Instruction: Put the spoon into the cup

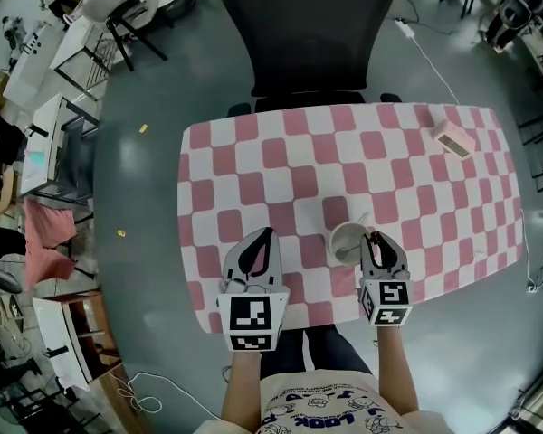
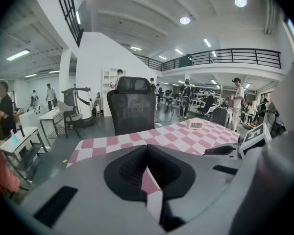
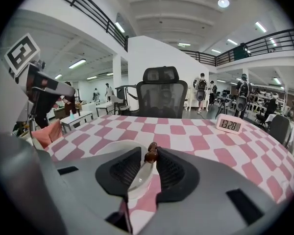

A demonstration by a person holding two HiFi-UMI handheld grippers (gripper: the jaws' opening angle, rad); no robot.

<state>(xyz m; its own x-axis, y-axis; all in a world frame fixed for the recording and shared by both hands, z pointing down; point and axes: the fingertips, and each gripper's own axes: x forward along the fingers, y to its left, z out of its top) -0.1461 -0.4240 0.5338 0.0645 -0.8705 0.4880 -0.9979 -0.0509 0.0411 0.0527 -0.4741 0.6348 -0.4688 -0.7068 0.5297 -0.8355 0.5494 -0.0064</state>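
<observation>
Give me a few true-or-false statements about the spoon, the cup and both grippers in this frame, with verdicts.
1. The left gripper holds the spoon. False: it is shut on nothing.
2. The brown handle end of the spoon stands between the right gripper's jaws. True.
3. The cup lies on its side. False: it stands upright.
4. A digital clock sits on the checkered table. True.
</observation>
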